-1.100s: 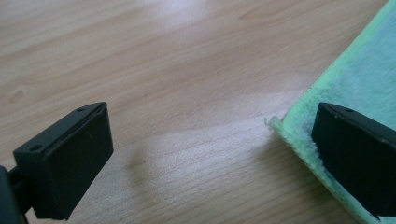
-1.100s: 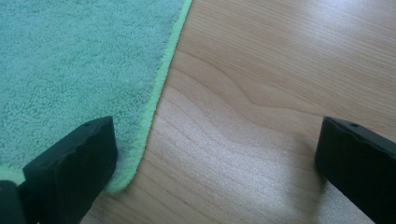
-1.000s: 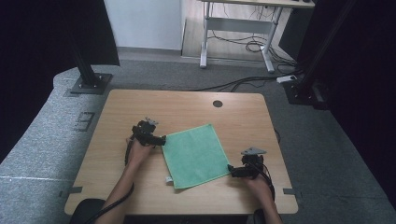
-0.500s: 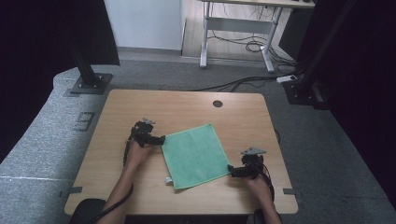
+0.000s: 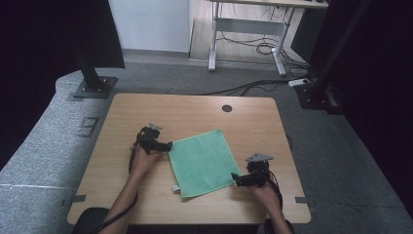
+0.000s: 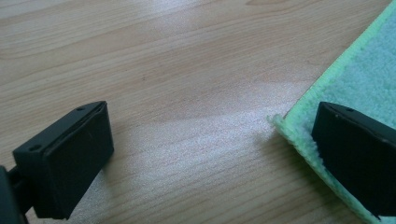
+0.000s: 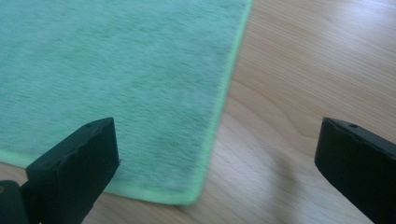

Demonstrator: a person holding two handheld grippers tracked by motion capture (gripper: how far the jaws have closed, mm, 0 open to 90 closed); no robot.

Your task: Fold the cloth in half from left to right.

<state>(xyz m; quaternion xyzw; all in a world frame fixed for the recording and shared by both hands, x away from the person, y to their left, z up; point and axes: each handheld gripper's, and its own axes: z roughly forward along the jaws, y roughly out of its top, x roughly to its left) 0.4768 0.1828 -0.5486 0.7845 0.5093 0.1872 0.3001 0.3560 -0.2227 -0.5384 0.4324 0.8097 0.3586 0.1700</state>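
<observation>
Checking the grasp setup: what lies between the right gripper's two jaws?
In the right gripper view, the green cloth's near corner and bare wooden table lie between the open jaws.

We hold our left gripper and right gripper low, jaws spread wide, forearms reaching forward.

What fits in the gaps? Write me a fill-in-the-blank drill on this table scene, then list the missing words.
1. The cloth lying flat on the wooden table is ____ in colour.
2. The left gripper sits at a cloth corner with its jaws ____.
3. In the right gripper view, the right gripper straddles a ____ of the cloth.
4. The round hole in the tabletop lies on the ____ side of the cloth from the person.

Missing words: green; open; corner; far
</observation>
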